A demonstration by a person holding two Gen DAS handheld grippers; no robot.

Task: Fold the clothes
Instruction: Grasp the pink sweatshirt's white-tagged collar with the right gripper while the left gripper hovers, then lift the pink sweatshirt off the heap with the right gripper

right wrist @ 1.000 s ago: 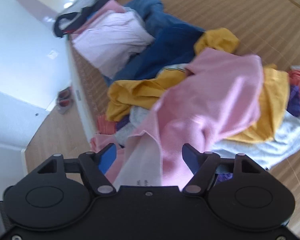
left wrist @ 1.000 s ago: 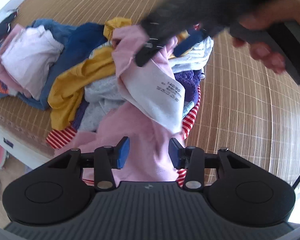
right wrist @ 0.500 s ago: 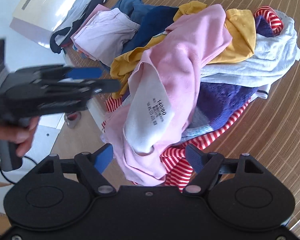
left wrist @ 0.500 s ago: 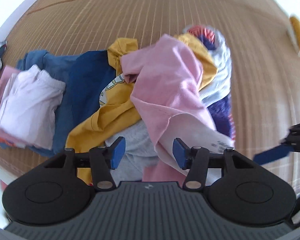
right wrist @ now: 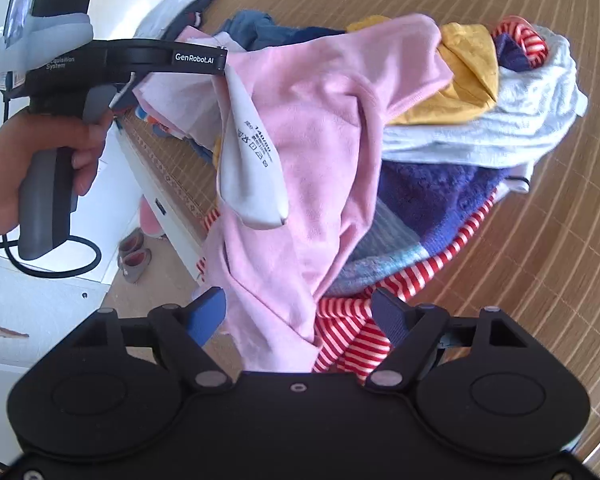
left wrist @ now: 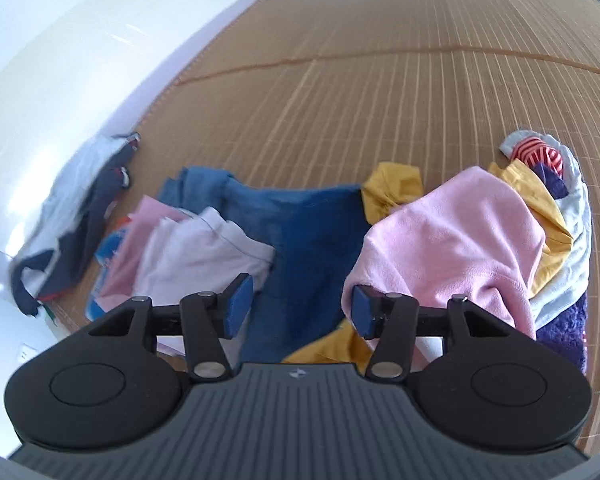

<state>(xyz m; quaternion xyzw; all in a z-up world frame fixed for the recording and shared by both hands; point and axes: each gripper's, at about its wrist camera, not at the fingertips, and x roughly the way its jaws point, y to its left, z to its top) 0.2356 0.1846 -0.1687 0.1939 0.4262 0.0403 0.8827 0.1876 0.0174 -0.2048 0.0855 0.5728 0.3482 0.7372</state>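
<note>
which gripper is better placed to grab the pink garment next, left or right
Right, probably. The right gripper is open with the pink garment's lower folds hanging between its fingers. The left gripper is also open, but mostly faces the blue garment, with the pink cloth only at its right finger.

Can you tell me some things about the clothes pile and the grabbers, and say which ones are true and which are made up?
1. The pink garment lies on top of the pile. True.
2. The left gripper is squeezing the blue garment. False: its jaws are open, holding nothing.
3. The mat is green. False: it is brown and woven.
4. The white label has printing on it. True.
5. The right gripper is open. True.
</note>
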